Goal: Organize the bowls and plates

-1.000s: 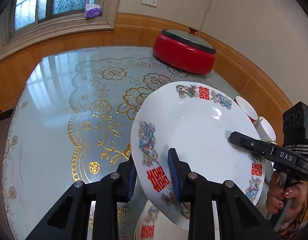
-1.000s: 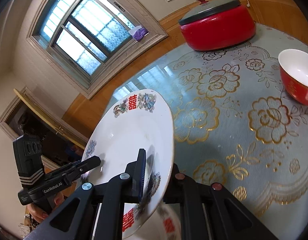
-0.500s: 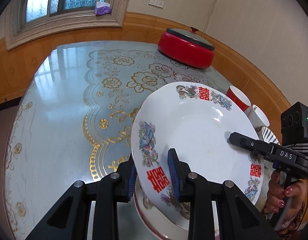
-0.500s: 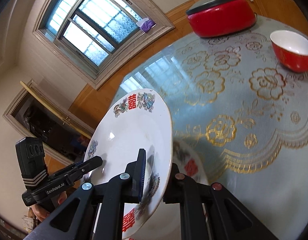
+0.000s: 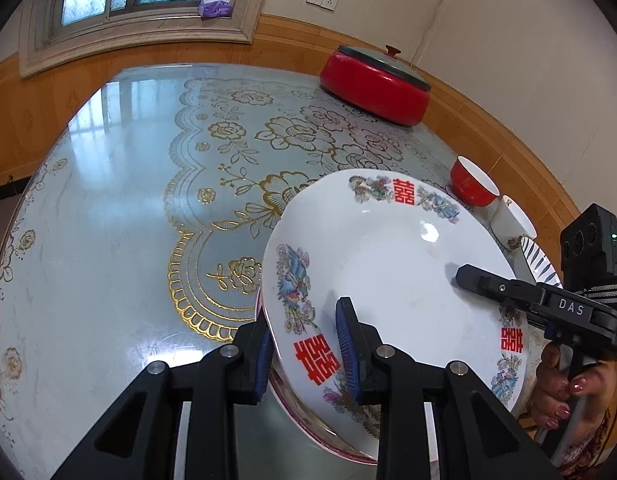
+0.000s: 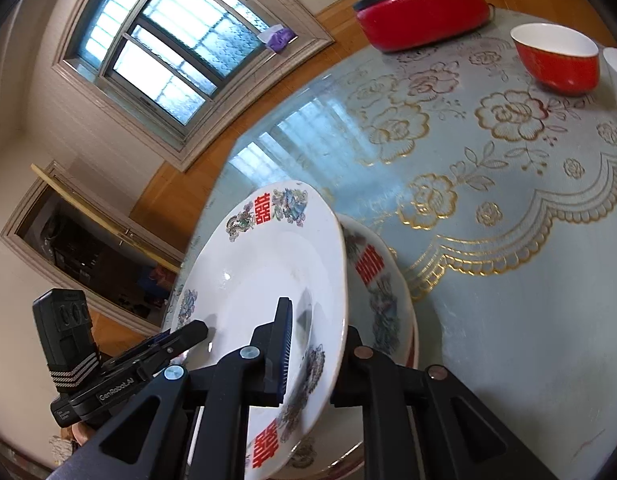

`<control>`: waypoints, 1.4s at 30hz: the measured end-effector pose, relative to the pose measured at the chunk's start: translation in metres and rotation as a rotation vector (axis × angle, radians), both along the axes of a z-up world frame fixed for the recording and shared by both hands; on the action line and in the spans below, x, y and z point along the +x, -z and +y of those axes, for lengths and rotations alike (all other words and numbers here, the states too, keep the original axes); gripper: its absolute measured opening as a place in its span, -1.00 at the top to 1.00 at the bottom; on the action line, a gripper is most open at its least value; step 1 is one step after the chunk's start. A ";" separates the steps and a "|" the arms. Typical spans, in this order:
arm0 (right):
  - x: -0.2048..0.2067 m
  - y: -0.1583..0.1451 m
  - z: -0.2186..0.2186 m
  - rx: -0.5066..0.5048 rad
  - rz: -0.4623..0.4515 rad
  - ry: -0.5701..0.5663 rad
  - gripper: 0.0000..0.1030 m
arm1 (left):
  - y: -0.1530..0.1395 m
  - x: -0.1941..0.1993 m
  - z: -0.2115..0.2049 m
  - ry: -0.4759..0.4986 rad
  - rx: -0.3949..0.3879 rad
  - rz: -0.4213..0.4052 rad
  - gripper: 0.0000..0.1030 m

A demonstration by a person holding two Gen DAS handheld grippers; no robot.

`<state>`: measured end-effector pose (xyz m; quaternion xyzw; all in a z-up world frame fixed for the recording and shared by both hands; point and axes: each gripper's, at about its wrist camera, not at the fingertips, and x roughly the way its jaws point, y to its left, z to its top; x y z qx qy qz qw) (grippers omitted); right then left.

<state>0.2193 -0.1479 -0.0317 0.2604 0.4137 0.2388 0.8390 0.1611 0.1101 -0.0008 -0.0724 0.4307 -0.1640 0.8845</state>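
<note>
A white plate (image 5: 388,264) with red characters and bird patterns hangs tilted just above the table. My left gripper (image 5: 304,320) is shut on its near rim, blue pads on both faces. My right gripper (image 6: 316,328) is shut on the opposite rim of the same plate (image 6: 260,276). In the left wrist view one of the right gripper's fingers (image 5: 468,276) lies across the plate's face. Directly beneath lies a second, similar plate (image 6: 380,280), flat on the table, mostly hidden in the left wrist view except for its pink rim (image 5: 292,404).
A red pot with a grey lid (image 5: 374,84) stands at the table's far side. A red bowl (image 6: 556,60), a white cup (image 5: 512,220) and a striped dish (image 5: 536,260) sit along the right edge. The glass-topped table (image 5: 108,200) carries a floral cloth.
Both grippers have carried the plate back toward the near edge and a little lower. The second plate has come into view beneath it.
</note>
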 end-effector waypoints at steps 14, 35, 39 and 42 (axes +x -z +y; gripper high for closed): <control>-0.004 0.007 -0.005 -0.031 0.048 0.020 0.58 | 0.001 -0.010 -0.018 -0.027 0.134 -0.056 0.40; -0.018 -0.007 -0.021 -0.092 -0.006 0.087 0.50 | -0.003 -0.022 -0.015 -0.066 0.136 -0.104 0.03; -0.025 -0.008 -0.028 -0.083 -0.013 0.089 0.49 | -0.005 -0.026 -0.003 -0.121 0.109 -0.119 -0.19; -0.031 -0.014 -0.033 -0.072 -0.046 0.089 0.49 | -0.008 -0.029 0.003 -0.154 0.083 -0.127 -0.27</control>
